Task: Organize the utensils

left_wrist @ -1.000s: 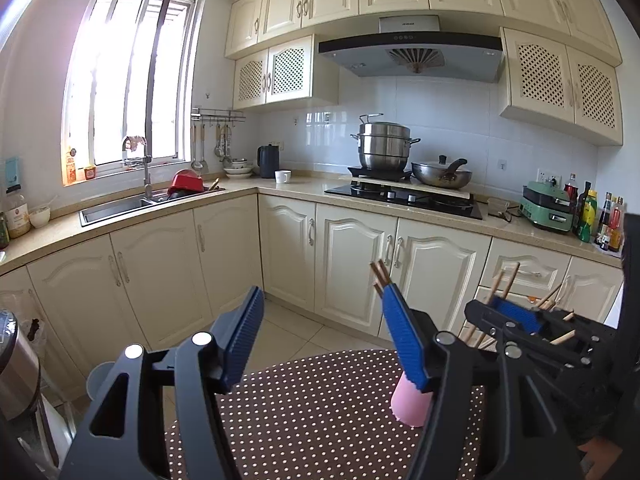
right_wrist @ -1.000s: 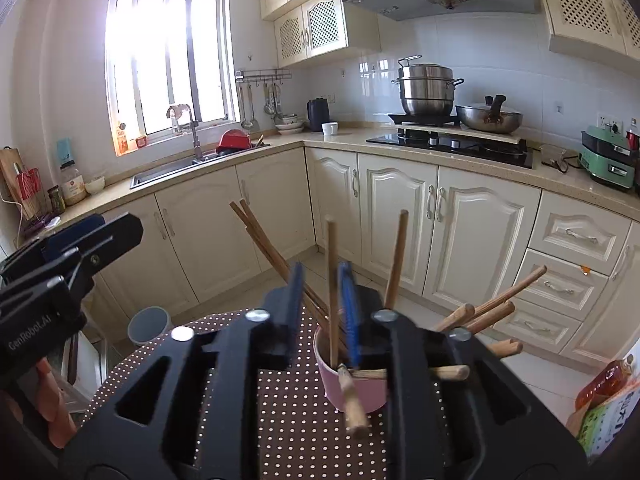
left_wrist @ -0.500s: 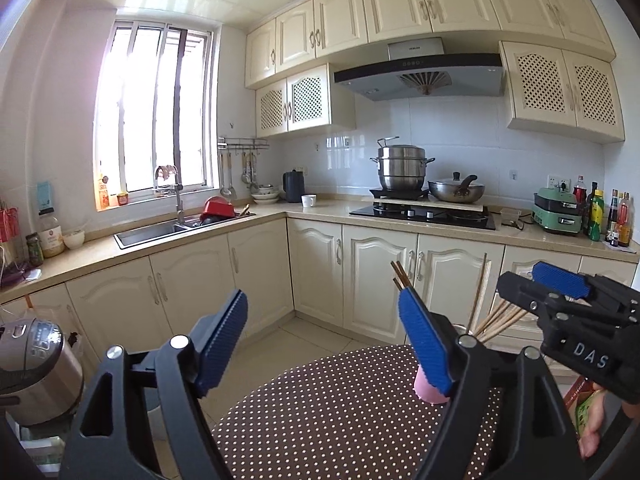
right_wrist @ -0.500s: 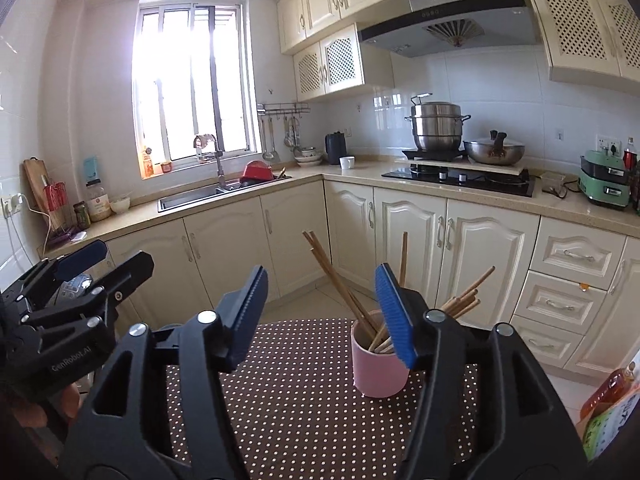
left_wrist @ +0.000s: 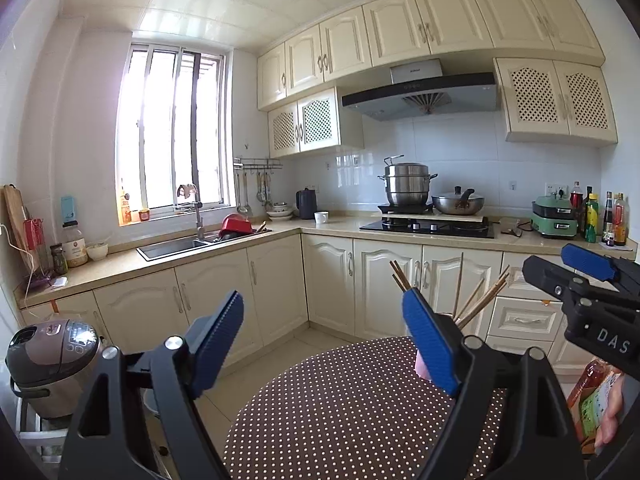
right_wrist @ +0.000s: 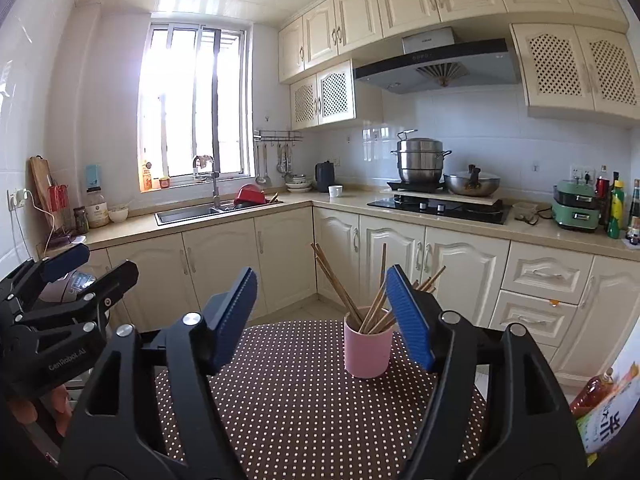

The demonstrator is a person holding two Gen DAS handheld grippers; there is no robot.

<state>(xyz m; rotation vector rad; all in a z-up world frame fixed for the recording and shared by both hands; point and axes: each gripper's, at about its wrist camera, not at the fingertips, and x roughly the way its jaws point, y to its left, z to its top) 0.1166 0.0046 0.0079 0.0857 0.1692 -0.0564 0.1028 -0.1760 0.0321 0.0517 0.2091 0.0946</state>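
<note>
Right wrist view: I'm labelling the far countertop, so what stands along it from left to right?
Glass jar → steel sink → black kettle → white mug → stacked steel steamer pot → green appliance.

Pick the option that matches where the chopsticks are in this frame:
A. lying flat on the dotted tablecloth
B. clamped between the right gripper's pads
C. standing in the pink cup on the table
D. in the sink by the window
C: the chopsticks stand bunched in the pink cup on the dotted table, and nothing sits between the opening jaws of the right gripper.
</note>
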